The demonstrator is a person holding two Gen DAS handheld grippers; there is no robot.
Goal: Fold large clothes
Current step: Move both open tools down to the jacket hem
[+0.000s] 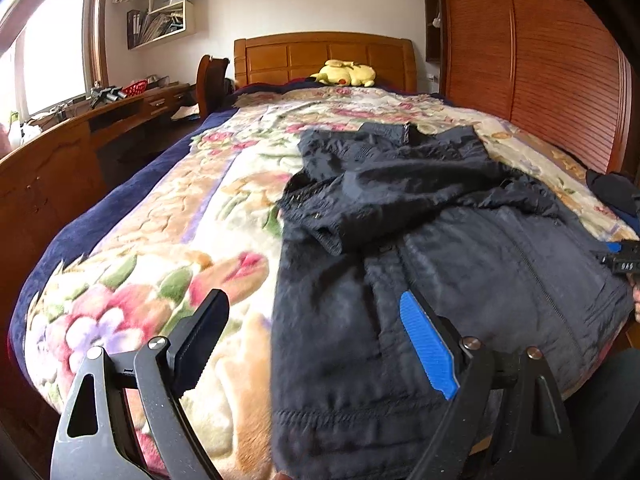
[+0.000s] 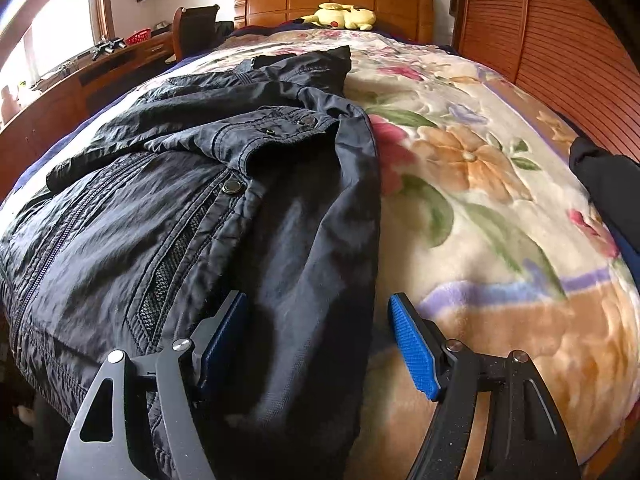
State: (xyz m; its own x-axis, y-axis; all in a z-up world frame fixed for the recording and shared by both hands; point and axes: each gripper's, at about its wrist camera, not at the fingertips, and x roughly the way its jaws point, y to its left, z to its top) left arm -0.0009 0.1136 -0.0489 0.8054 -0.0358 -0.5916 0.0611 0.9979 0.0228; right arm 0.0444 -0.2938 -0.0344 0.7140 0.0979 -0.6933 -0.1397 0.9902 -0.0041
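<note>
1. Fleece floral blanket [image 2: 480,184] covers the bed; grippy base.
2. Navy nylon jacket [image 2: 200,208] lies there, sleeves folded in: light, limp, likely slippery. Pinch hem corners.
3. Left claw [image 1: 316,344], right claw [image 2: 318,340]: both spread, empty, over hem.

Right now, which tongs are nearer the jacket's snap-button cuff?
Right. The right tongs straddle the jacket's edge just below that cuff; the left tongs sit at the opposite edge.

Both grippers, left [image 1: 314,344] and right [image 2: 318,344], gape wide.
</note>
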